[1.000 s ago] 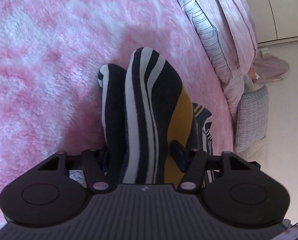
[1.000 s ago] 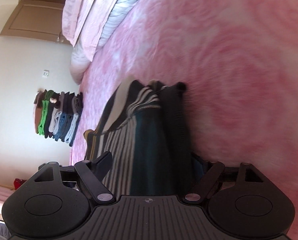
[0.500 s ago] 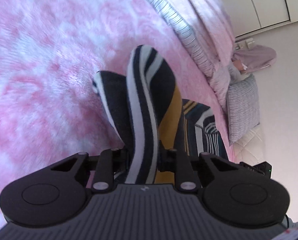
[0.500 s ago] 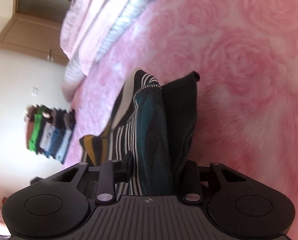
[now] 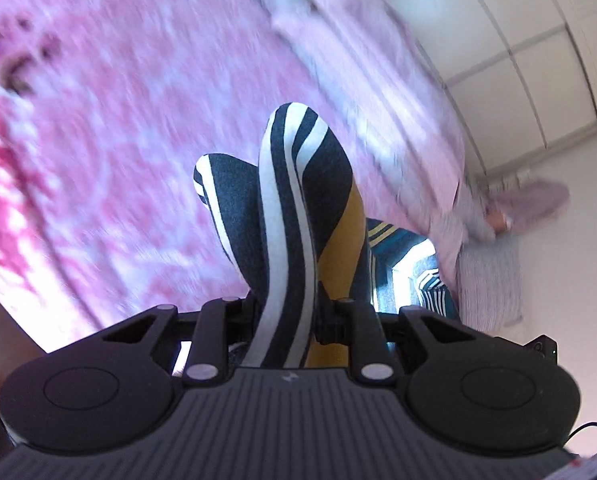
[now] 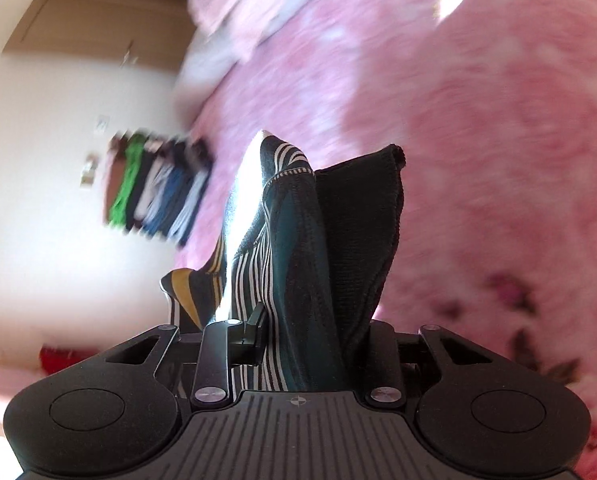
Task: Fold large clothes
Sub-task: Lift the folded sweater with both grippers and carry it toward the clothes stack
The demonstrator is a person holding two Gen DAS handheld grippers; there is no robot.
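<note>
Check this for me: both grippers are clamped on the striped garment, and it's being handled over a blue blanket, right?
Not blue. Both wrist views show a pink blanket beneath. The rest holds: the left gripper and right gripper are each clamped on the striped garment.

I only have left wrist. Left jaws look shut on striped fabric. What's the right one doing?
Observer: The right gripper is shut too, pinching a bunched part of the same striped garment.
Operator: Same pattern on that end?
Observer: No. There it shows thin white stripes, a teal panel and a dark ribbed edge, not your broad bands.
Operator: Anything else on the bed on that side?
Observer: A stack of folded clothes sits at the far edge of the pink blanket, blurred by motion. Your view lacks it.
</note>
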